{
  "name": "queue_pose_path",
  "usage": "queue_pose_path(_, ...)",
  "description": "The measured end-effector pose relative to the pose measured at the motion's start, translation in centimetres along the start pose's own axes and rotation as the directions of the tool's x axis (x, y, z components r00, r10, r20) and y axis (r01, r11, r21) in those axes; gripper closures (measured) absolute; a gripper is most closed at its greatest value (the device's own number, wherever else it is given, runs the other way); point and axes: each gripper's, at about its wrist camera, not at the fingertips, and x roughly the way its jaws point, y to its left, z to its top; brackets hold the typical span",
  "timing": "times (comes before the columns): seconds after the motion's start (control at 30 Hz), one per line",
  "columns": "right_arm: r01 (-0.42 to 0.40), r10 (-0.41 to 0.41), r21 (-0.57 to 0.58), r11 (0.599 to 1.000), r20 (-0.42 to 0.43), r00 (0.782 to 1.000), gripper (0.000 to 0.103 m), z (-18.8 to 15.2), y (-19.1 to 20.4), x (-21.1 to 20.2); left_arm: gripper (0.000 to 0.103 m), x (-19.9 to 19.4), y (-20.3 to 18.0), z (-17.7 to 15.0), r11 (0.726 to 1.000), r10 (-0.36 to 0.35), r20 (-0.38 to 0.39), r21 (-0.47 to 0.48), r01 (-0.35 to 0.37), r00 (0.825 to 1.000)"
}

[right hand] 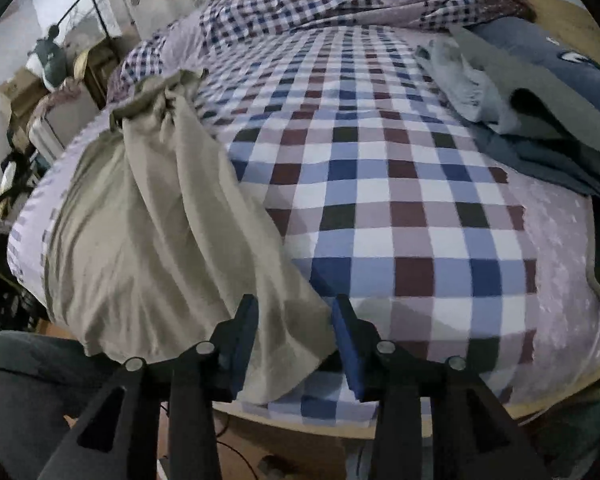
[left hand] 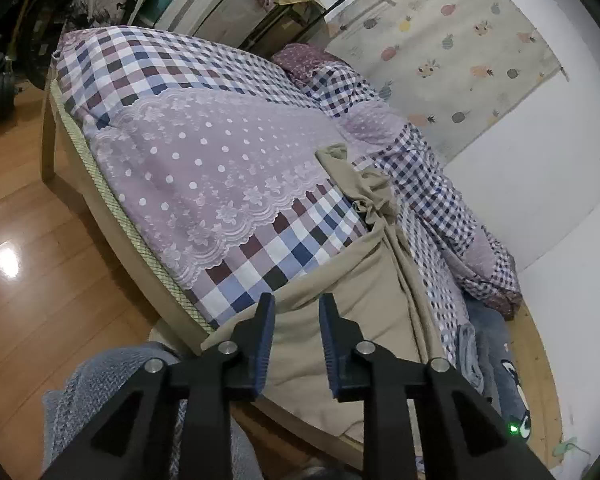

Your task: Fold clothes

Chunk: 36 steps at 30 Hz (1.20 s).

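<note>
A beige garment (left hand: 364, 280) lies crumpled lengthwise on the checked bedspread (left hand: 284, 248), with its bunched end (left hand: 370, 192) further up the bed. My left gripper (left hand: 297, 305) hovers over the garment's near edge; its jaws stand a little apart and the pads press on nothing. In the right wrist view the same beige garment (right hand: 148, 232) runs from the upper left down to my right gripper (right hand: 295, 309). That gripper is open, with the garment's corner lying loose between its fingers.
A pile of grey and blue clothes (right hand: 540, 120) sits at the bed's right side. A rolled checked quilt (right hand: 340, 8) lies along the far edge by the wall. The wooden floor (left hand: 40, 240) and the bed frame (left hand: 148, 256) are on the left. A person's grey knit sleeve (left hand: 92, 392) is near.
</note>
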Motion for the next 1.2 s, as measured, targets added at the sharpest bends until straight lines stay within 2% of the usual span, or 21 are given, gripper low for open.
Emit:
queue_pose_path(0.07,0.038,-0.039,-0.022,0.999,-0.018,0.999,0.069,0.1,0.2,0.9,0.08,0.3,0.0,0.1,1.0,-0.011,-0.007,-0.01,0.011,1.0)
queue_pose_path(0.13,0.073,-0.074,-0.031,0.997,-0.028,0.997,0.081,0.1,0.2,1.2,0.079,0.7,-0.3,0.1,1.0,-0.026,-0.015,-0.011,0.026,1.0)
queue_pose_path(0.17,0.084,-0.085,-0.041,0.996,-0.027,0.996,0.092,-0.1,0.2,1.1,0.079,1.0,-0.4,0.1,0.999,-0.033,-0.02,-0.01,0.033,0.999)
queue_pose_path(0.23,0.108,-0.11,-0.064,0.992,-0.023,0.994,0.099,-0.3,0.4,0.9,0.079,1.4,-0.8,0.2,0.999,-0.048,-0.027,-0.008,0.048,0.998)
queue_pose_path(0.4,0.194,-0.196,-0.172,0.966,0.005,0.981,0.101,-2.1,1.6,-0.9,0.079,2.3,-2.6,-0.2,0.995,-0.1,-0.043,0.007,0.1,0.994)
queue_pose_path(0.6,0.195,-0.2,-0.144,0.97,-0.022,0.98,0.102,-4.1,1.5,-2.6,0.079,4.2,-5.8,-0.8,0.984,-0.163,-0.078,0.055,0.167,0.984)
queue_pose_path(0.73,0.265,-0.277,-0.121,0.957,-0.098,0.956,0.103,-6.3,0.6,-2.5,0.079,6.0,-7.9,-0.9,0.975,-0.199,-0.103,0.079,0.208,0.975)
queue_pose_path(0.77,0.245,-0.256,-0.097,0.965,-0.118,0.959,0.103,-6.9,0.1,-2.4,0.079,6.5,-8.4,-0.9,0.972,-0.208,-0.109,0.084,0.217,0.972)
queue_pose_path(0.9,0.173,-0.176,-0.057,0.983,-0.045,0.983,0.1,-6.5,-0.2,-4.7,0.079,8.2,-10.5,-0.9,0.965,-0.224,-0.111,0.117,0.236,0.968)
queue_pose_path(0.97,0.153,-0.154,-0.068,0.986,0.0,0.988,0.1,-5.8,0.3,-5.8,0.07,9.1,-11.3,-0.9,0.962,-0.227,-0.106,0.13,0.24,0.968)
queue_pose_path(1.03,0.134,-0.131,-0.086,0.987,0.034,0.991,0.1,-5.1,0.7,-6.4,0.054,10.0,-12.1,-0.7,0.959,-0.237,-0.096,0.134,0.248,0.967)
queue_pose_path(1.13,0.104,-0.097,-0.099,0.99,0.07,0.993,0.096,-3.6,1.6,-6.7,0.042,11.4,-13.6,-0.1,0.954,-0.249,-0.077,0.155,0.258,0.965)
queue_pose_path(1.2,0.084,-0.074,-0.108,0.991,0.093,0.993,0.092,-2.5,2.3,-6.8,0.039,12.4,-14.9,0.5,0.948,-0.254,-0.061,0.181,0.261,0.965)
